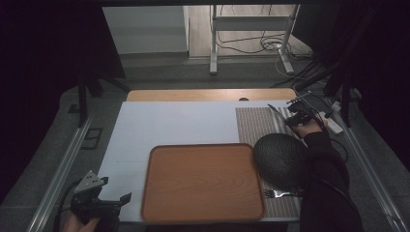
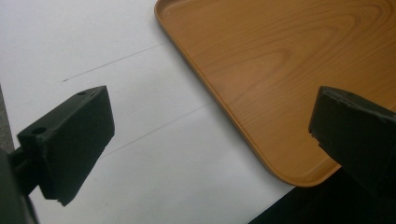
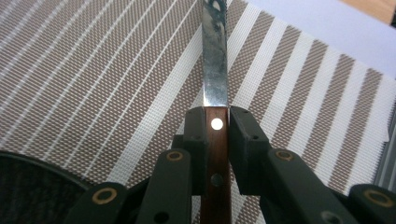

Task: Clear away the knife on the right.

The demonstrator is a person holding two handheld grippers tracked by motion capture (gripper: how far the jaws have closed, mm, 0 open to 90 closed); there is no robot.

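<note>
A big white table has a brown wooden tray sitting near the front edge. Nothing is on the tray. To the right of the tray lies a striped mat. A dark round bowl sits on the mat, just beside the tray's right side. A fork lies on the mat near the front, close to the tray's right corner.

The right gripper is over the far right part of the mat. Its jaws are squeezed tight on the brown handle of a knife. The shiny blade sticks out past the jaws, above the stripes.

The left gripper is at the near left corner of the table. Its jaws are spread wide with nothing between them. It points toward the tray's near left corner.
</note>
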